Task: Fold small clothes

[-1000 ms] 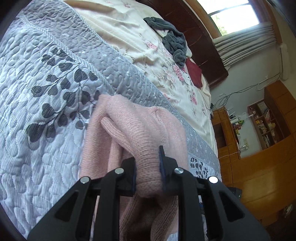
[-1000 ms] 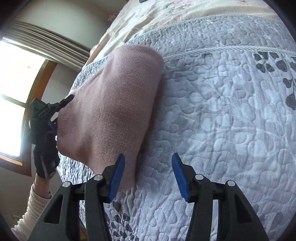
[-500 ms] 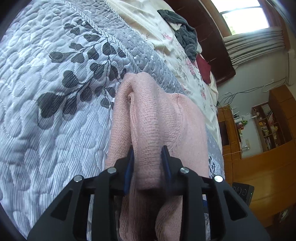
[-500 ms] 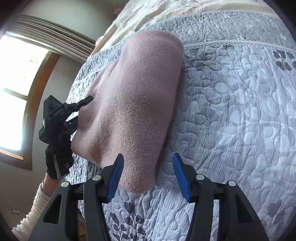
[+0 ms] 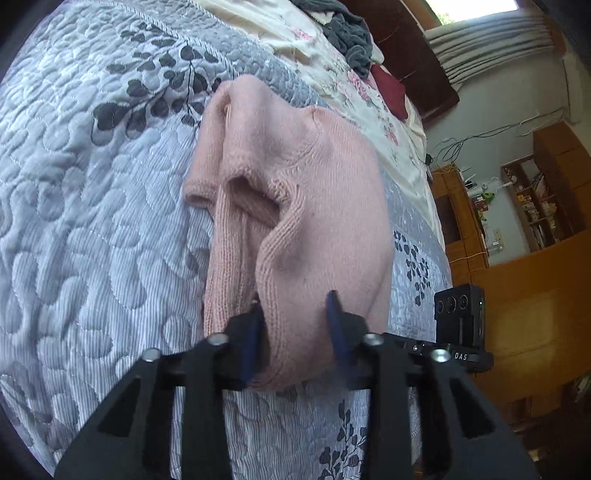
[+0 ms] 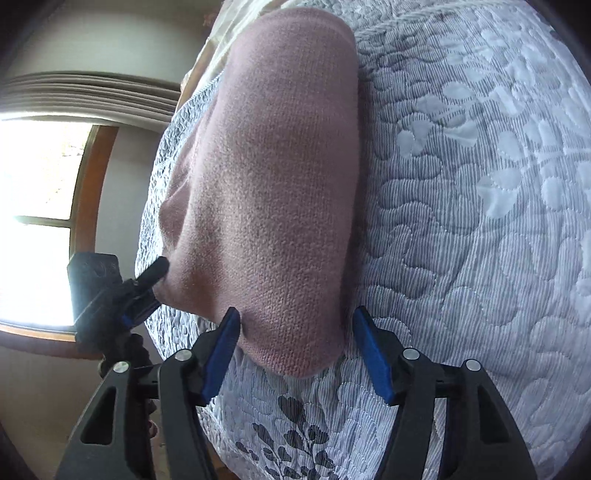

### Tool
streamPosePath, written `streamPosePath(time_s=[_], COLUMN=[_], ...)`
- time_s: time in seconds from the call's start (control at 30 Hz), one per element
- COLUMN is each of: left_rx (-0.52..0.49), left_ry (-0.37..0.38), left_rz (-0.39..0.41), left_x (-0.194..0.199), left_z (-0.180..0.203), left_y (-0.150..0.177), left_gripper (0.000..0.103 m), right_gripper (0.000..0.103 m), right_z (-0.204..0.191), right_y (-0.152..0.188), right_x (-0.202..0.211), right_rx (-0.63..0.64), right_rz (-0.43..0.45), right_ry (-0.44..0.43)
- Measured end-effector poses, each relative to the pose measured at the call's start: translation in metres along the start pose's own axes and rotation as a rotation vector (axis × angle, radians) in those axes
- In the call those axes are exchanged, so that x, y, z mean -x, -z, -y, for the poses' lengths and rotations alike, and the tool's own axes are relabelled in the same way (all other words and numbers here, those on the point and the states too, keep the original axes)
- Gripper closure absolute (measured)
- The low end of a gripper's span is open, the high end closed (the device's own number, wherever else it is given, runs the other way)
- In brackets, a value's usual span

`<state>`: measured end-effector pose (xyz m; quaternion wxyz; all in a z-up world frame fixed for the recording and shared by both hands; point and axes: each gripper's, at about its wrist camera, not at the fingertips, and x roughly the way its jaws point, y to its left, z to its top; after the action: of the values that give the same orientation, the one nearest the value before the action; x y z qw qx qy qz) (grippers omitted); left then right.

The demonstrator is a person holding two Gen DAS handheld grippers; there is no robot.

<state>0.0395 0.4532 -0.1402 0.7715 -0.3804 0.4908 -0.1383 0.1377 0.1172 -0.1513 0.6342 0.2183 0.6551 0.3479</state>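
A pink knitted garment (image 5: 314, 192) lies folded on the grey leaf-patterned quilt (image 5: 92, 221). My left gripper (image 5: 293, 314) stands open at the garment's near edge, with a thick fold loose between its blue pads. From the right wrist view the garment (image 6: 273, 177) is a smooth pink slab on the quilt (image 6: 461, 221). My right gripper (image 6: 295, 332) is open, its fingers on either side of the garment's near corner without pressing it. The left gripper (image 6: 147, 288) shows at the garment's left edge.
Beyond the quilt lies a cream floral sheet (image 5: 332, 85) with a grey clothes heap (image 5: 347, 33) and a dark red item (image 5: 388, 88). Wooden cabinets (image 5: 517, 258) stand past the bed's right edge. A bright window (image 6: 37, 221) is on the left.
The left gripper, shut on the pink fold before, has widened its jaws and the fold now rests on the quilt. The right gripper has closed in around the garment's corner.
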Motion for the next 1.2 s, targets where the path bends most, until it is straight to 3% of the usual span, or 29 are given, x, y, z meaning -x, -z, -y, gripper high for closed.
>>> streamPosePath(time_s=[0.07,0.17,0.37,0.5,0.6,0.7,0.77,0.83,0.93,1.03,1.2], left_rx=[0.029,0.056,0.054,0.026,-0.001,-0.022,-0.039,-0.074,-0.069,-0.068,-0.058], left_ry=[0.004,0.029,0.011,-0.001,-0.020,-0.038,-0.069,-0.117,-0.101,-0.151,-0.169], left_rz=[-0.014,0.008,-0.017,-0.003,-0.008,0.006,0.049,0.109,0.104,0.078,0.018], left_x=[-0.005,0.003,-0.005,-0.010,-0.009,0.002,0.014,0.025,0.025,0.012,-0.012], left_z=[-0.006,-0.017,-0.036,-0.037,-0.030,-0.019,-0.011,-0.005,-0.002,-0.003,-0.018], left_y=[0.000,0.000,0.013,0.019,0.019,0.012,0.004,-0.008,-0.033,-0.057,-0.081], left_gripper=[0.097,0.097,0.097,0.097,0.094,0.082,0.041,0.030,0.025,0.024,0.024], right_gripper=[0.066,0.078,0.080,0.080,0.078,0.064,0.053,0.046,0.042,0.040,0.034], right_z=[-0.003,-0.010,-0.012,-0.002,0.000,-0.010,-0.018,-0.025,-0.031,-0.032,-0.029], right_y=[-0.002,0.000,0.005,0.003,0.003,0.001,-0.003,-0.010,-0.023,-0.037,-0.061], right_x=[0.001,0.011,0.002,-0.003,0.001,0.010,0.020,0.029,0.039,0.041,0.033], right_rx=[0.019,0.062,0.109,0.091,0.106,0.142,0.172,0.189,0.202,0.196,0.181], right_rz=[-0.002,0.018,0.004,0.005,-0.001,0.009,0.035,0.063,0.094,0.105,0.109], right_ry=[0.006,0.005,0.083,0.082,0.090,0.110,0.103,0.093,0.087,0.073,0.061])
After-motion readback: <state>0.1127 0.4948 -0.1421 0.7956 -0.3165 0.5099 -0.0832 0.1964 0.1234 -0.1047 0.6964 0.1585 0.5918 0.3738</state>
